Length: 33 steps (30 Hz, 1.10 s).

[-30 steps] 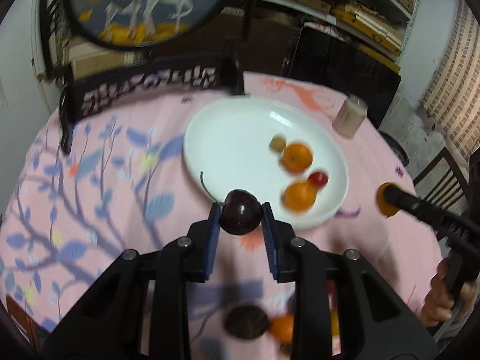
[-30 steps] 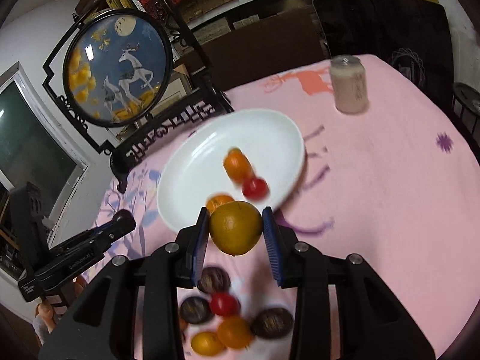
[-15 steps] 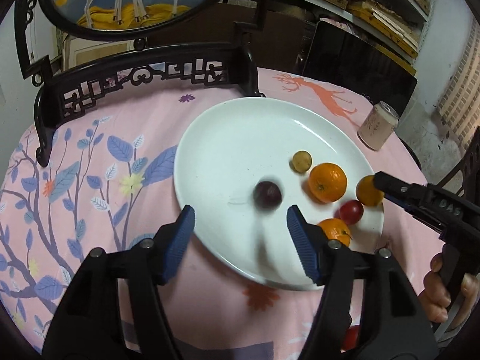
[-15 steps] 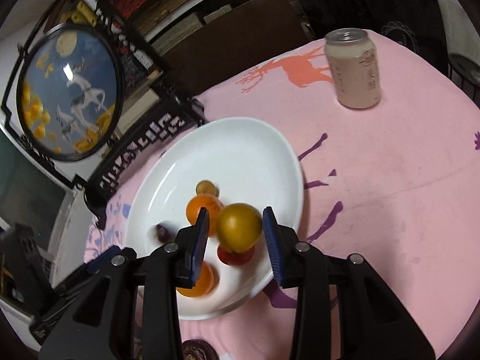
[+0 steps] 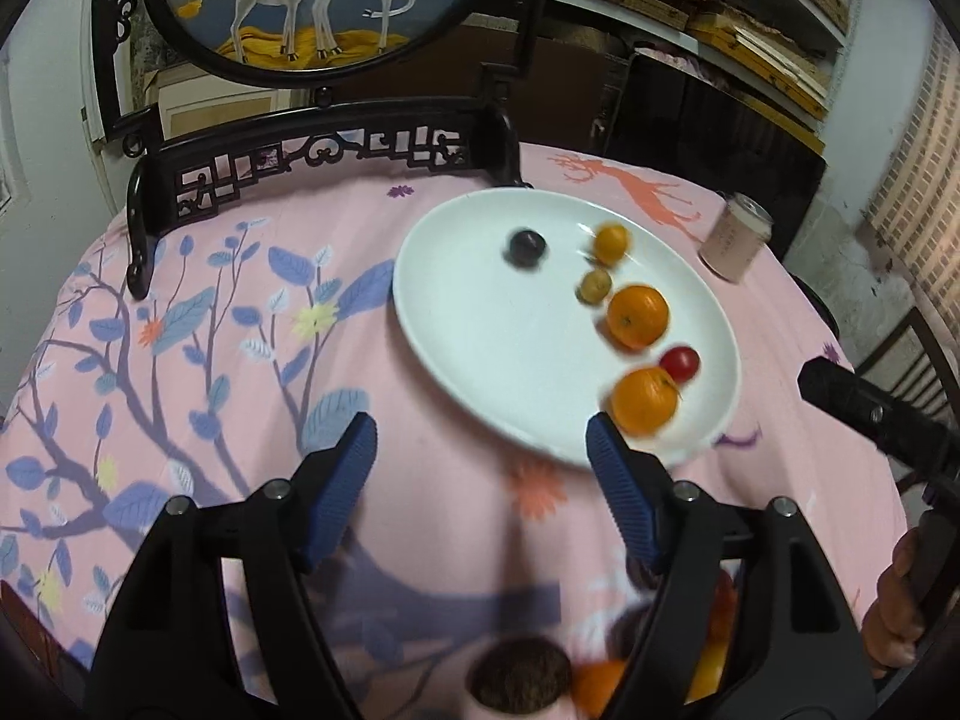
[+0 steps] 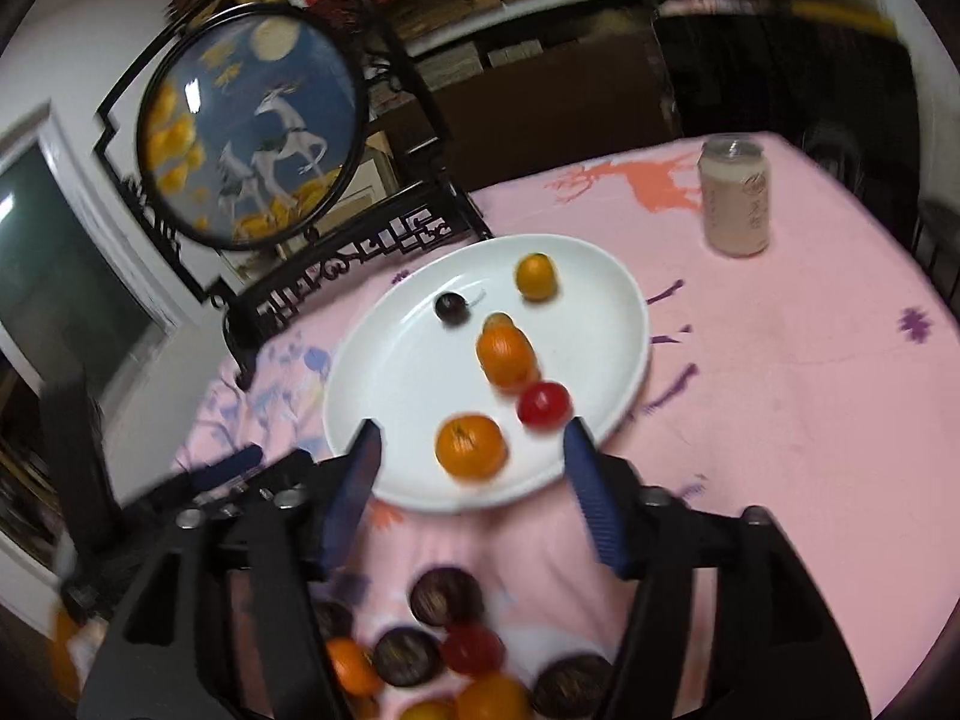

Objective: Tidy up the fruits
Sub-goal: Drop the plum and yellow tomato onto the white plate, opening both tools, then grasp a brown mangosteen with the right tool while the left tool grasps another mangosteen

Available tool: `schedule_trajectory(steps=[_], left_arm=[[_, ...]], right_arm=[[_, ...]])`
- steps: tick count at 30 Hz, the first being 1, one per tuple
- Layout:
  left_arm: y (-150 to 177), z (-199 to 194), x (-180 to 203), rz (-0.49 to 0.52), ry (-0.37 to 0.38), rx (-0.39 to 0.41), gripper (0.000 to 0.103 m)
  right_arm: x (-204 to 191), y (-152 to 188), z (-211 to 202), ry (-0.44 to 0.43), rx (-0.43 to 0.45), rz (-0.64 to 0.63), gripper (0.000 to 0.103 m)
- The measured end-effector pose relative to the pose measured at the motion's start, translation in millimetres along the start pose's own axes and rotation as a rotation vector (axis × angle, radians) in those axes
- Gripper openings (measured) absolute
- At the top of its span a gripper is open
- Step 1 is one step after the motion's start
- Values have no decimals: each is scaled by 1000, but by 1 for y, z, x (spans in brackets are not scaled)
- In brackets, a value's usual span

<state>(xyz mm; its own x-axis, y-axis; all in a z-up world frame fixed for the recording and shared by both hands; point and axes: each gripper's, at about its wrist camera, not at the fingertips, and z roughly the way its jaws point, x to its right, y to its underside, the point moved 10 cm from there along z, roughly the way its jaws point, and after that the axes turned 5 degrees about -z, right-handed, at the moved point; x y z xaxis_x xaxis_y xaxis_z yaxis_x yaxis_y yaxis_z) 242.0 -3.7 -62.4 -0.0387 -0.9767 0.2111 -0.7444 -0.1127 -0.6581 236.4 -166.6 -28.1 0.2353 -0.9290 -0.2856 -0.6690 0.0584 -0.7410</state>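
Note:
A white plate (image 5: 480, 324) (image 6: 396, 384) on the pink cloth holds a dark cherry (image 5: 527, 248) (image 6: 451, 307), a yellow-orange fruit (image 5: 611, 243) (image 6: 536, 276), a small brownish fruit (image 5: 594, 286), two oranges (image 5: 637, 316) (image 5: 644, 400) and a red tomato (image 5: 680, 362) (image 6: 543, 404). My left gripper (image 5: 480, 438) hovers over the plate's near rim, its jaws opening with nothing between them. My right gripper (image 6: 472, 437) stands at the plate's near edge, jaws also opening and empty. A pile of loose fruit (image 6: 447, 597) (image 5: 519, 681) lies close under both grippers.
A pale drink can (image 6: 735, 204) (image 5: 735, 237) stands beyond the plate on the right. A black carved stand with a round deer picture (image 5: 312, 6) (image 6: 252, 138) rises at the table's far edge. A hand (image 5: 900, 618) holds the right gripper's handle at lower right.
The left gripper let go of the cherry, now lying on the plate. The right gripper released the yellow-orange fruit, which now lies at the plate's far side. Both grippers drew back toward the near rim.

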Motion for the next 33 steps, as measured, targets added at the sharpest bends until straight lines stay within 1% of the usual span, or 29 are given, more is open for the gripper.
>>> schedule_trajectory(steps=[2, 5, 8, 11, 13, 15, 16, 17, 19, 25, 27, 29, 30, 33], left_arm=[[9, -9, 0, 24, -3, 6, 76], [28, -21, -4, 57, -19, 2, 79], [51, -27, -8, 81, -24, -34, 79], [77, -28, -14, 112, -45, -77, 79], [90, -31, -18, 128, -58, -92, 80], [98, -35, -22, 133, -51, -94, 81], [100, -36, -22, 138, -51, -94, 81], [102, -36, -22, 147, -51, -95, 81], [106, -36, -19, 164, -50, -100, 81], [115, -29, -5, 240, -52, -113, 81], [116, -23, -4, 264, -88, -112, 81], [113, -18, -6, 274, -116, -103, 89], [110, -17, -7, 275, -132, -91, 90], [97, -12, -20, 281, -229, -46, 91]], right_arm=[[-3, 12, -7, 15, -4, -34, 64], [-3, 30, -15, -6, -23, -22, 65], [2, 44, -22, -7, -41, -8, 66], [8, 51, -30, -13, -39, 13, 66], [12, 54, -36, -18, -37, 29, 66], [17, 55, -40, -16, -32, 45, 67], [21, 56, -42, -13, -31, 59, 68], [24, 57, -44, -11, -30, 71, 73], [32, 59, -46, -2, -27, 97, 77], [40, 66, -49, -1, -39, 127, 77], [41, 67, -47, 4, -43, 131, 78], [43, 69, -46, 11, -49, 138, 79], [45, 70, -45, 11, -54, 144, 79], [47, 71, -43, 12, -60, 153, 79]])
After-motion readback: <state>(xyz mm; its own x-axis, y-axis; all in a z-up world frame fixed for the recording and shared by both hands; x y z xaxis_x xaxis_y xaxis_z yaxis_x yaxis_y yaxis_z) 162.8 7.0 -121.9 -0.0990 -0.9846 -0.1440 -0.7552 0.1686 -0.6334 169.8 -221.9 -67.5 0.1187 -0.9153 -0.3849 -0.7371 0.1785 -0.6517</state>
